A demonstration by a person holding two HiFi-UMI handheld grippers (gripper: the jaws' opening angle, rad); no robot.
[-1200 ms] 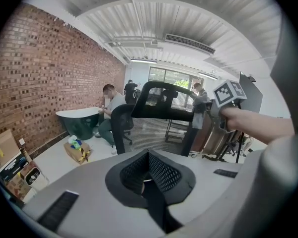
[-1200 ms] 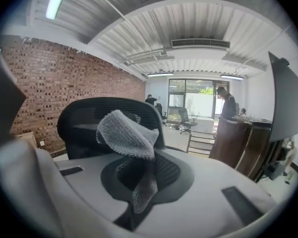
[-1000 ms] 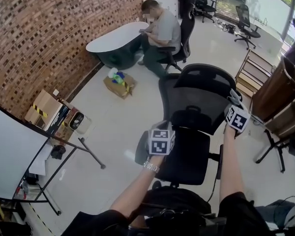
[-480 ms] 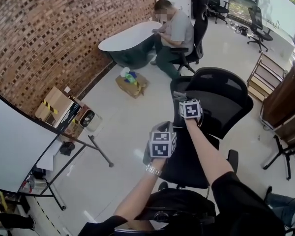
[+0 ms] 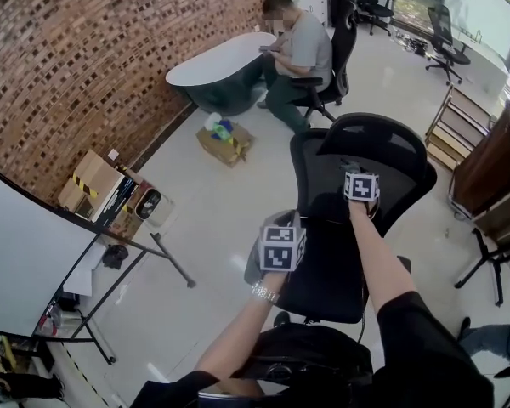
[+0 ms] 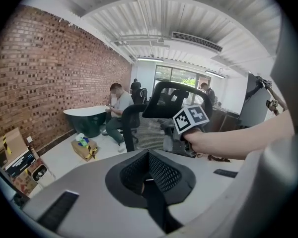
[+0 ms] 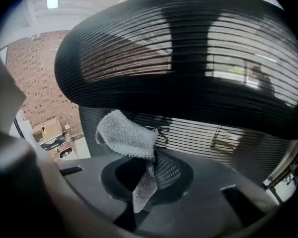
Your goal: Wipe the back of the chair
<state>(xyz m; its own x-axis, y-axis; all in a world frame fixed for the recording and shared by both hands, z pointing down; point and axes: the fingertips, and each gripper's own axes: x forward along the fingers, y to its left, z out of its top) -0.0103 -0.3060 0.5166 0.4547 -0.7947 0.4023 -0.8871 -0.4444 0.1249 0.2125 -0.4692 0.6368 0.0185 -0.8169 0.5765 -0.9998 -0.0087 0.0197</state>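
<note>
A black mesh office chair (image 5: 382,155) stands in front of me, its back facing me in the head view. My right gripper (image 5: 357,177) is at the middle of the chair back, shut on a grey cloth (image 7: 126,135) that hangs from its jaws against the mesh (image 7: 188,83). My left gripper (image 5: 282,232) hovers by the chair's left side, apart from it, jaws closed with nothing in them. In the left gripper view my left gripper (image 6: 148,175) looks toward the right gripper's marker cube (image 6: 191,119) and the chair (image 6: 154,95).
A person sits on another chair at a white-topped oval table (image 5: 217,62) at the back. An open cardboard box (image 5: 223,140) lies on the floor behind the chair. More boxes (image 5: 93,181) line the brick wall. A wooden rack (image 5: 493,185) stands at the right, a whiteboard (image 5: 25,262) at the left.
My right gripper swept the cloth from the chair back's right edge to its left edge, then back to the middle. The left gripper barely moved.
</note>
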